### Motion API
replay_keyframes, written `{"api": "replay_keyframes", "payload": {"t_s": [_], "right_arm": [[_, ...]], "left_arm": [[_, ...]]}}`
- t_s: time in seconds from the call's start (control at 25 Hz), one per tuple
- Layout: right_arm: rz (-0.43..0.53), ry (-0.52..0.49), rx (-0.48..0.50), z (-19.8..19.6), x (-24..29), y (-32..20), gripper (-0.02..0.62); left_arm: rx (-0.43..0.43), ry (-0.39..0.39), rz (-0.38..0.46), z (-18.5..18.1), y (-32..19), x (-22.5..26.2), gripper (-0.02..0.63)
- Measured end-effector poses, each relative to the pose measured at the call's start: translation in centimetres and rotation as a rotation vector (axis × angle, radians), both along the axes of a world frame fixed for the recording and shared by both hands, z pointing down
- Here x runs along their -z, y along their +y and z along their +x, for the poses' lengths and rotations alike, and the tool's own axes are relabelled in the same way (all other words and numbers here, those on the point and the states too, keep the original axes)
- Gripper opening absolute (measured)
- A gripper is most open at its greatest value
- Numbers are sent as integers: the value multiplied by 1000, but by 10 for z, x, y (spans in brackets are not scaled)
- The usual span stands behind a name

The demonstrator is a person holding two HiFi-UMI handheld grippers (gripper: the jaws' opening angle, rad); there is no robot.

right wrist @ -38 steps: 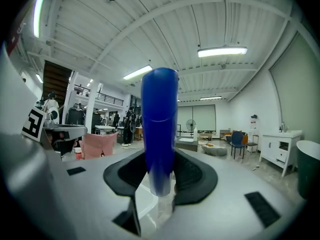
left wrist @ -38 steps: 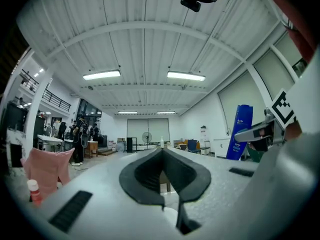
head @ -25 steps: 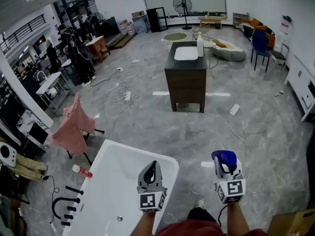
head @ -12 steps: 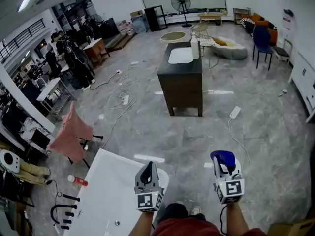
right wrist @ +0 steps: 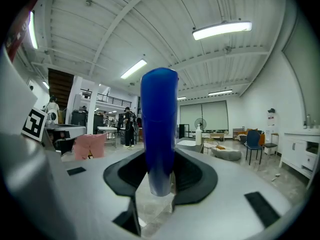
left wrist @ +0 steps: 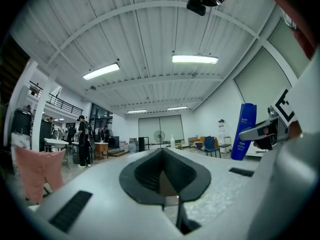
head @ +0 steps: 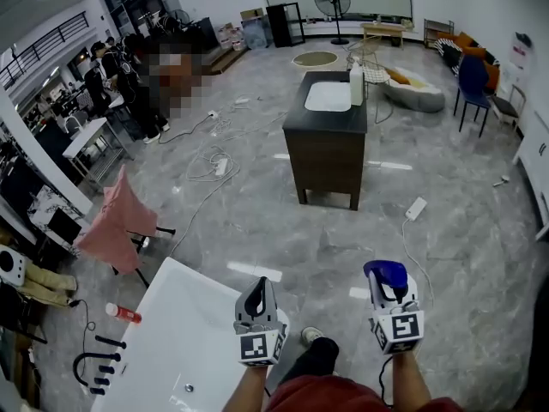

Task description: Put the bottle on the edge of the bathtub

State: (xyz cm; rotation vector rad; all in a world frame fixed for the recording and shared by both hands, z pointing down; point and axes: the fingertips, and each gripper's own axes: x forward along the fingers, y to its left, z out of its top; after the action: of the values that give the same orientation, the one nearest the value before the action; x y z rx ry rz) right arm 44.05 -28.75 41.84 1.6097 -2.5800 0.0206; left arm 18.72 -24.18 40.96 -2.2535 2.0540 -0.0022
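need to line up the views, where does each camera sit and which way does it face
Head view: on the person's head, looking steeply down at the bathtub and cabinet; both forearms, left tool and right tool show.
Left gripper view: on the left tool, looking level across the room; its shut jaws show.
Right gripper view: on the right tool, looking level; its jaws clamp the blue bottle.
Shared: the blue bottle appears in all three views.

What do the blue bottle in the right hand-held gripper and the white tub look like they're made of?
Tall blue bottle: probably plastic, smooth and semi-glossy, judging by its even saturated colour and soft highlights.
White bathtub: acrylic or glazed ceramic, glossy. It has a seamless rounded rim and an even white surface, and the look leaves open which material it is.
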Motion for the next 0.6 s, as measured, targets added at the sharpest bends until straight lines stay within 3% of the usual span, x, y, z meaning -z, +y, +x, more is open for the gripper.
{"api": "replay_keyframes", "payload": {"t_s": [0.32,0.6], "right_arm": [[-3,55,179,-110,0,-93,149],[-8,72,445,-250,7,-168,149]], "left_arm": [[156,15,0,-89,-59,-11,5],[435,-4,-2,-200,-72,-12,5]]}}
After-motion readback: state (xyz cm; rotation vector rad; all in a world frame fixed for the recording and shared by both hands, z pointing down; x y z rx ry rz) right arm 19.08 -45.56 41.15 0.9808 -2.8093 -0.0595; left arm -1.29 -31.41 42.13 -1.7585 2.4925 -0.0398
